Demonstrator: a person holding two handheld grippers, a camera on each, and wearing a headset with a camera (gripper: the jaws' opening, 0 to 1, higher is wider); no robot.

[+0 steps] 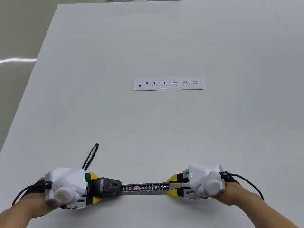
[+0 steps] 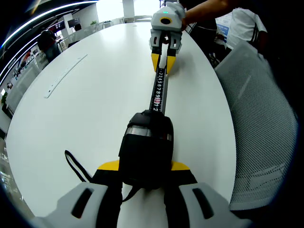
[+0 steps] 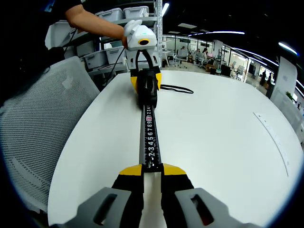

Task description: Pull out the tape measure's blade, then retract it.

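One white worktop [image 1: 190,42] carries one tape measure and one flat white power strip [image 1: 169,84]. Two tools grip the tape measure, one at each end. The left tool [image 1: 97,188] is clamped on the black tape-measure case [image 1: 110,186], with its two yellow-tipped jaws pressed against the sides of the case. The right tool [image 1: 173,185] has its two jaws drawn narrow and pinches the free end of the single black blade with white numerals [image 1: 145,187]. The blade is extended and runs straight between the two tools, low over the worktop and close to the near edge. In the right gripper view, the numerals run from 2 at the jaws up to 14 near the case. One thin black wrist strap [image 1: 91,156] loops from the case and lies on the worktop. The power strip lies well apart from the tape measure, farther across the worktop. One grey mesh chair back [image 2: 256,118] stands just beside the edge of the worktop.
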